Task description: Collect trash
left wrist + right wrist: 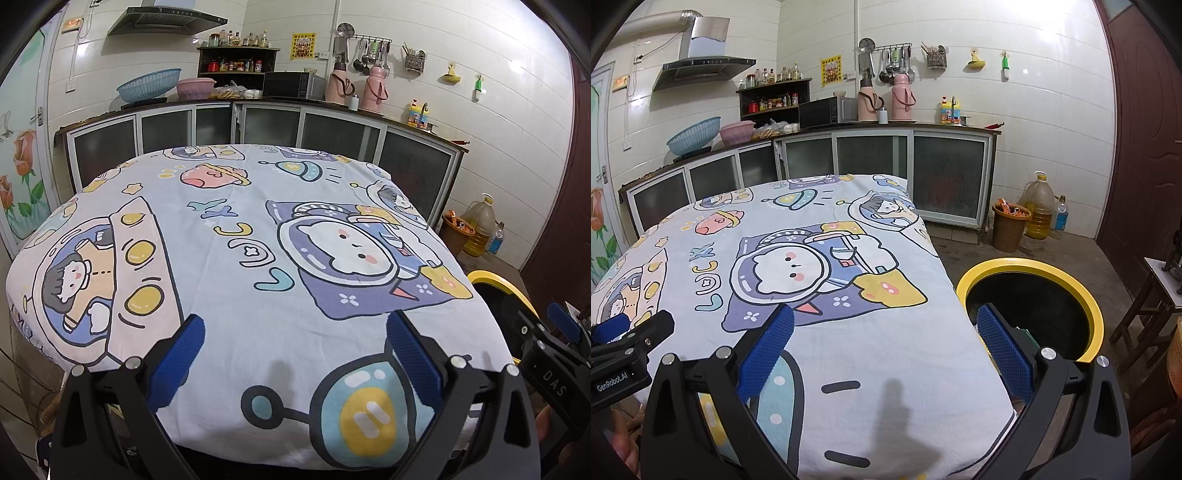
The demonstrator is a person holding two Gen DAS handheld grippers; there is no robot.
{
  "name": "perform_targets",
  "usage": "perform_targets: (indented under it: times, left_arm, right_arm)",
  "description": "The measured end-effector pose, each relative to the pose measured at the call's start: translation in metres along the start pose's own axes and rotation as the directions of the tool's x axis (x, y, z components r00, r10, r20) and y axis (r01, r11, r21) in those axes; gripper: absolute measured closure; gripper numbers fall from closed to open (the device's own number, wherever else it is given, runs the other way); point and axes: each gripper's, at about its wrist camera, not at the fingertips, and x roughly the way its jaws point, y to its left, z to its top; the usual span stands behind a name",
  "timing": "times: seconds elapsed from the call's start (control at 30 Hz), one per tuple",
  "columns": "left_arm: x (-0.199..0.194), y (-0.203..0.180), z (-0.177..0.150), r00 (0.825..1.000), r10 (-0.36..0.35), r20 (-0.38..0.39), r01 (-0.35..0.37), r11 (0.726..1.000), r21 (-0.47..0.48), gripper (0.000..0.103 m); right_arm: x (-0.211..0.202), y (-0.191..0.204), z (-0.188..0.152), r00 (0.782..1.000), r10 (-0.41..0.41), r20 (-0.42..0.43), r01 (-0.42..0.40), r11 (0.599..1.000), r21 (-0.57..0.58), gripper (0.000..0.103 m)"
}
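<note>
A: Trash bin point(1097, 317), black inside with a yellow rim, sits on the floor at the lower right of the right wrist view, just beside the table's right edge. In the left wrist view only a slice of its rim shows at the right edge.

B: And the table point(258, 314)?

A: Covered by a cartoon-print cloth point(820, 266) with astronaut cats and planets. I see no loose trash on it in either view.

B: What about the left hand-held gripper point(295, 350)?

A: Jaws spread wide, blue pads apart, nothing between them. It hangs over the near edge of the cloth, low in its own frame.

B: The right hand-held gripper point(886, 349)?

A: Also wide and holding nothing. Its left finger is over the cloth, its right finger over the bin's opening. Something small and green shows just behind that right pad, inside the bin; I cannot tell what it is.

B: Anything else on the floor?

A: A brown bucket point(1010, 229) with orange scraps stands by the cabinets, right of centre, beside a big oil jug point(1038, 206).
</note>
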Motion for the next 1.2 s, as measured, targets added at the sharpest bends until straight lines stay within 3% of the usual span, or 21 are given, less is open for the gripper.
perform_targets:
  times: [1.2]
  left_arm:
    - [0.0023, 0.0028, 0.001, 1.0, -0.017, -0.008, 0.017, 1.0, -0.011, 0.008]
  right_arm:
    - [0.0, -0.0005, 0.0, 1.0, 0.001, -0.002, -0.001, 1.0, 0.002, 0.008]
